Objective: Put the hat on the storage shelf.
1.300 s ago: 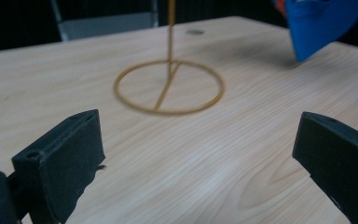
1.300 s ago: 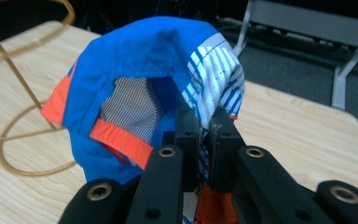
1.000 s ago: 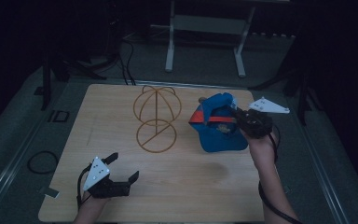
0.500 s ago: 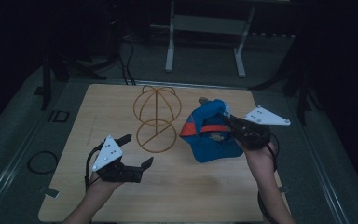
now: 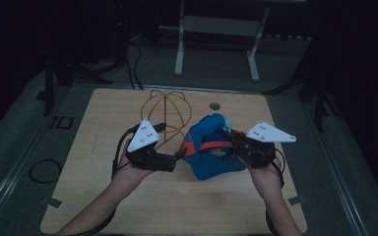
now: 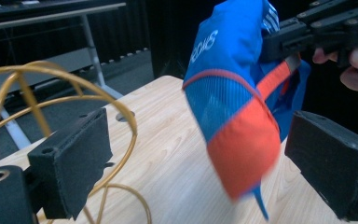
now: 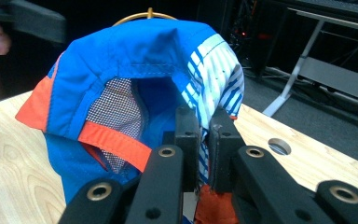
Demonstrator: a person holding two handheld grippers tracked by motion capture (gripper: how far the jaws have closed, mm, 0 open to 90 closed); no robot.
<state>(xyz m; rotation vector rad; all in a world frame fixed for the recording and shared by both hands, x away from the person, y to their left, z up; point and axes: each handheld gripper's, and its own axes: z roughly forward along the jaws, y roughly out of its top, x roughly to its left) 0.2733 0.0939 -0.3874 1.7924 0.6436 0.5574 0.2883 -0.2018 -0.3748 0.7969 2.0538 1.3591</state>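
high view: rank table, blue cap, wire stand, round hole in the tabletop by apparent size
1. Table, largest by far.
2-3. Blue cap and gold wire stand: similar extent, and the left hand-held gripper hides part of the stand, so no ranking.
4. Round hole, smallest.

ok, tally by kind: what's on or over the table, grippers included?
Caps: 1, the blue and orange cap, clamped in the right gripper above the table
Wire stands: 1, the gold wire stand
Grippers: 2, the right one and the left gripper, jaws apart with the cap's orange brim between them, untouched
Total: 4
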